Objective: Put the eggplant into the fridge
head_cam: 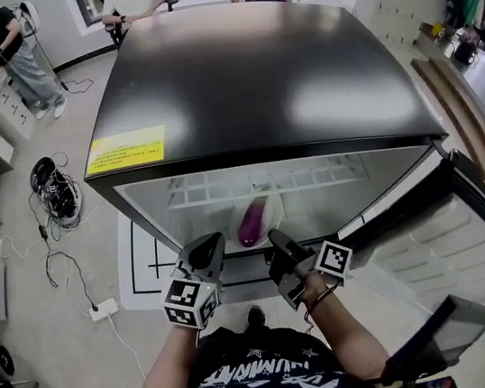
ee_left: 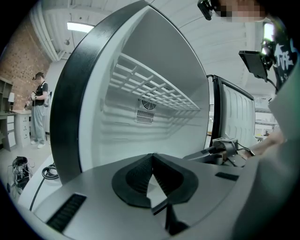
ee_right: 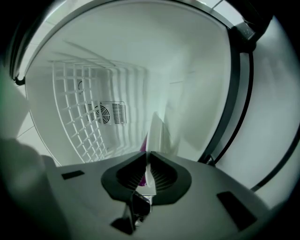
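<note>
Nearest us, our right gripper pinches a plate by its rim, probably to carry the eggplant unsqueezed, just inside the open fridge, while our left gripper, jaws pressed together and empty, hangs at the fridge's mouth.

Fridge: plate with eggplant

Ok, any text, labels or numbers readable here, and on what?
Yellow label on the fridge top: print too small to read.
White print on the person's dark shirt: blurred, unreadable.
Cubes on left gripper and right gripper: square markers only, no words.
Nothing else legible.
</note>
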A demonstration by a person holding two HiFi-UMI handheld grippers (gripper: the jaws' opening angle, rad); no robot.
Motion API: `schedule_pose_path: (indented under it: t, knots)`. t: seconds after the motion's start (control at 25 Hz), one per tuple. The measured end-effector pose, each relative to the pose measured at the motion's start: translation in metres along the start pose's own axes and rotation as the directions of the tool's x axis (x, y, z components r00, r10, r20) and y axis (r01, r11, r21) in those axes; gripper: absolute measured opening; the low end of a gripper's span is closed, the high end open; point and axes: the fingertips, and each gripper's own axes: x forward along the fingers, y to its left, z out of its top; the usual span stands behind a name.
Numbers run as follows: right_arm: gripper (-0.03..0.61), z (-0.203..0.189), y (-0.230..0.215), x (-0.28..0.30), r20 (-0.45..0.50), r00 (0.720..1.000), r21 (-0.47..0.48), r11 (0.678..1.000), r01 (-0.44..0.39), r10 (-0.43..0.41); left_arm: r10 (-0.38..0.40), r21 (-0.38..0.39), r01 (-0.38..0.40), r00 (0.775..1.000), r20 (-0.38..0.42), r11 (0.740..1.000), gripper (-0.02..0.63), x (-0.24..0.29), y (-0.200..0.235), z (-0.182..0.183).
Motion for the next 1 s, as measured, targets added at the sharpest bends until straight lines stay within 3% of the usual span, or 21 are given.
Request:
schedule_pose_path:
  t: [0.56, 1.0]
  knots:
    - [0.021, 0.014, -0.018, 0.02, -0.015, 0.997, -0.004, 0.997, 0.075, -0.075, 0.043, -0.019, -0.043, 0.999, 0.006, 0.999, 0.009, 0.0, 0.004, -0.004]
    - [0.021, 0.024, -0.019, 0.028, -0.012, 0.997, 0.016, 0.997, 0.071, -0.071, 0.04, -0.031, -0.04, 0.999, 0.004, 0.999, 0.009, 0.007, 0.0, -0.006]
